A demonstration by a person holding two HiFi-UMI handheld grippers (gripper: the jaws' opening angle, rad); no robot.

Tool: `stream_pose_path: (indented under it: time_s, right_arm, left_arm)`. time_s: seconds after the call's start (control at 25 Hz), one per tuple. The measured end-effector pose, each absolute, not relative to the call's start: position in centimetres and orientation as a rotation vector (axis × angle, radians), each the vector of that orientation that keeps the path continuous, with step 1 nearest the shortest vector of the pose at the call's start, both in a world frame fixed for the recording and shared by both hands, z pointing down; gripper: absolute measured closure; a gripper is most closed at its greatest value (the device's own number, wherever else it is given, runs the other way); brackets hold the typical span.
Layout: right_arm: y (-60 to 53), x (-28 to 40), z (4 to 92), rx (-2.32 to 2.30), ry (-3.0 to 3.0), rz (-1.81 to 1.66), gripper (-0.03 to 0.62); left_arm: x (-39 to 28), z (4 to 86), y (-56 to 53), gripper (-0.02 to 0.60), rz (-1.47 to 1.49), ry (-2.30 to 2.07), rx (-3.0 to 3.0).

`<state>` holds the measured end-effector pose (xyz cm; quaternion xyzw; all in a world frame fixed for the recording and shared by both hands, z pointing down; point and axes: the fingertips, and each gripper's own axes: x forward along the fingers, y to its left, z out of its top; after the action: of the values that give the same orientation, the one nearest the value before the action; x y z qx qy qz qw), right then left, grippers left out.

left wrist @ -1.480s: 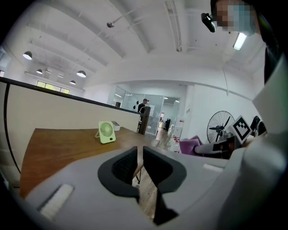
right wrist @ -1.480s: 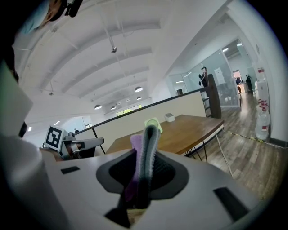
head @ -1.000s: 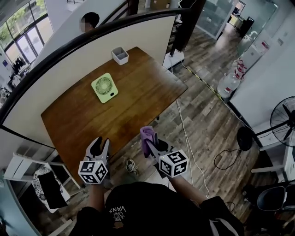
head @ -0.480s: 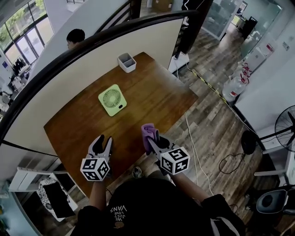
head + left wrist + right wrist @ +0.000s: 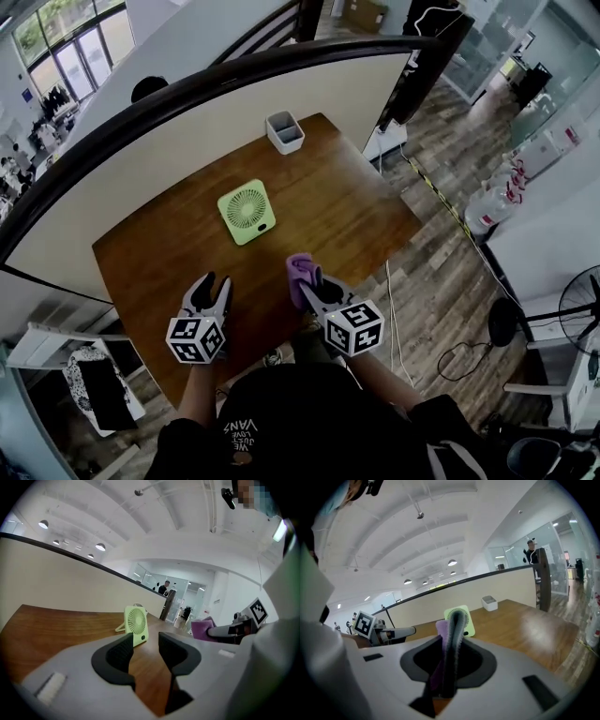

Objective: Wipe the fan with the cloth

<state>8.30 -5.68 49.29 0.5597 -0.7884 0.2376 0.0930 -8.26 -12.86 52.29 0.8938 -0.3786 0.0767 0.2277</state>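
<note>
Fan (image 5: 247, 212): pale green and square, propped upright on the brown worktop (image 5: 347, 206) near the middle of the frame, well apart from both grippers.
Cloth (image 5: 298, 265): purple, below the fan in the frame, bunched in the right gripper (image 5: 308, 279).
Right gripper: lower centre, fingers clamped on the cloth.
Left gripper (image 5: 211, 284): lower left of centre, fingers spread and just been opening, only bare worktop between them.
Grey box (image 5: 285, 132): above the fan, at the worktop's far edge beside the cream partition (image 5: 187, 141).

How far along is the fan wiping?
Done: the cloth is clamped in the right gripper. In hand: both grippers hover at the table's near edge; the left gripper's jaws have just been opening, empty. Left: reaching the fan and wiping it.
</note>
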Motion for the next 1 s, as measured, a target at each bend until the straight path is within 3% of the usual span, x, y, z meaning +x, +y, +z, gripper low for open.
stream_pose_path:
  time_s: [1.0]
  right_arm:
    - [-20.3, 8.3, 52.5, 1.147, -2.482, 0.640, 0.510]
  left_arm:
    - [-4.9, 59.3, -21.2, 0.428, 0.352, -1.240, 2.294]
